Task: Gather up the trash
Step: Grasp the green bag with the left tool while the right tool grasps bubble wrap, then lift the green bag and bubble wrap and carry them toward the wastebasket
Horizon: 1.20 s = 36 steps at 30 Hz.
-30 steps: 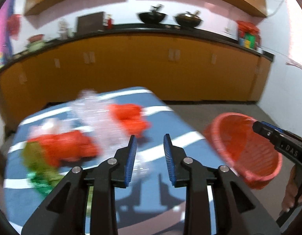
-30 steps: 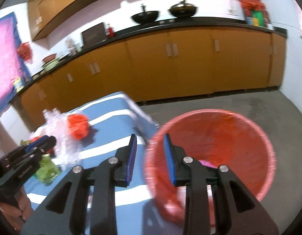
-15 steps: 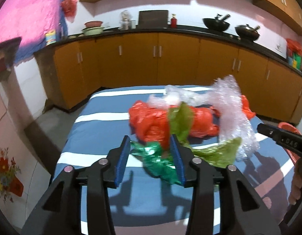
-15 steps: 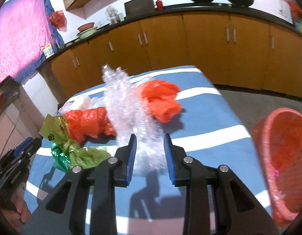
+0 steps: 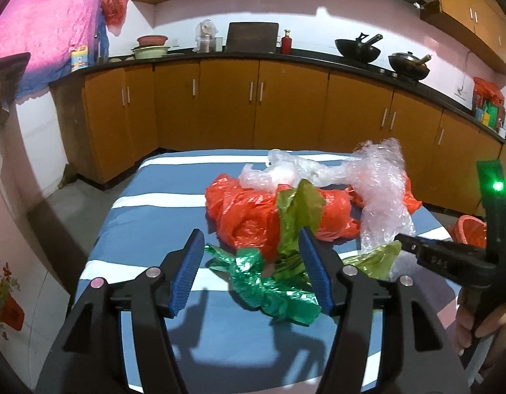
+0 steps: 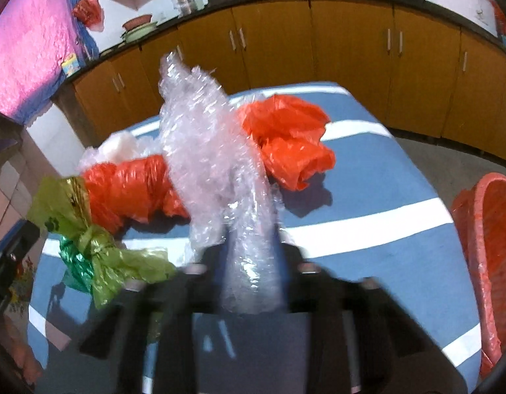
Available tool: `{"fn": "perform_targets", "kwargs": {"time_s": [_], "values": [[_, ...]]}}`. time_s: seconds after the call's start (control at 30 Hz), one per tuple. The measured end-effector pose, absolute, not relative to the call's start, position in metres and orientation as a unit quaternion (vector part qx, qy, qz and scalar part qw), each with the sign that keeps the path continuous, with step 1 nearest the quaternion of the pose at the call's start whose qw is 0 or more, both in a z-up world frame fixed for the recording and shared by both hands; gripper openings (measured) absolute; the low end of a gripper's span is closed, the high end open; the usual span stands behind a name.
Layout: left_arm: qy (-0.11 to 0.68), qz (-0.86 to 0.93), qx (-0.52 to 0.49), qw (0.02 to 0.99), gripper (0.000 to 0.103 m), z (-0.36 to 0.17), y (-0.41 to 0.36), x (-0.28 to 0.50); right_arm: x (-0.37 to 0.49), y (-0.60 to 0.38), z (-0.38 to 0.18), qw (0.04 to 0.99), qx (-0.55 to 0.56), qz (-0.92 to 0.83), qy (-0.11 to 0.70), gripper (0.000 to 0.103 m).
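While poised above the near end of the trash heap, left tool spread wide and empty, blue pads either side of the dark green foil wrapper. Right tool blurred, pushed into the foot of the bubble wrap; film lying between its fingers, but cannot tell whether closed on it.

Heap landmark: the long orange bag mid-bench, on the blue striped cloth. Bubble wrap draped across it, standing tall toward the cabinets side. Clear plastic bag just behind it. Second orange bag beyond the bubble wrap. Light green wrapper leaning on its front, tied into the dark green one. Red basket well apart, off the bench's right edge.

Step judged: pick-up, nothing yet visibly binned. Next probably: pinch firmly, lift clear without dragging neighbours, carry right to the basket.
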State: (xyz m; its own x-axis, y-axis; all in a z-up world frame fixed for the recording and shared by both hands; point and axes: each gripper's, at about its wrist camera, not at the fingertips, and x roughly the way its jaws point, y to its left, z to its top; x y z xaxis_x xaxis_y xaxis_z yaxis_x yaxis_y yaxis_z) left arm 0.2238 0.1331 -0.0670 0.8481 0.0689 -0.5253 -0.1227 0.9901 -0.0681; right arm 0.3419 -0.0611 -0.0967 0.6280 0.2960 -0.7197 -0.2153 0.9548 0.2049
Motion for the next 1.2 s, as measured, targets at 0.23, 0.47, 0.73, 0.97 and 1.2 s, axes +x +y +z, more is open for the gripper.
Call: {"fn": "perform_targets", "kwargs": {"time_s": [0.23,0.47,0.73,0.97,1.2], "values": [[0.277,0.044,-0.040,0.959,0.062,-0.070,0.127,0.233,0.330,-0.062,-0.095,0.909,0.040,0.143,0.389,0.009],[0.297,0.046,-0.038,0.953,0.062,-0.074,0.121,0.249,0.326,-0.066,-0.093,0.908,0.046,0.143,0.391,0.009],[0.297,0.025,-0.048,0.953,0.062,-0.073,0.118,0.244,0.321,-0.070,-0.091,0.908,0.051,0.146,0.390,0.009],[0.324,0.012,-0.061,0.944,0.019,-0.081,0.121,0.260,0.315,-0.072,-0.089,0.908,0.052,0.146,0.389,0.009],[0.321,0.011,-0.070,0.944,0.002,-0.076,0.129,0.251,0.308,-0.079,-0.081,0.911,0.054,0.146,0.383,0.009]]}}
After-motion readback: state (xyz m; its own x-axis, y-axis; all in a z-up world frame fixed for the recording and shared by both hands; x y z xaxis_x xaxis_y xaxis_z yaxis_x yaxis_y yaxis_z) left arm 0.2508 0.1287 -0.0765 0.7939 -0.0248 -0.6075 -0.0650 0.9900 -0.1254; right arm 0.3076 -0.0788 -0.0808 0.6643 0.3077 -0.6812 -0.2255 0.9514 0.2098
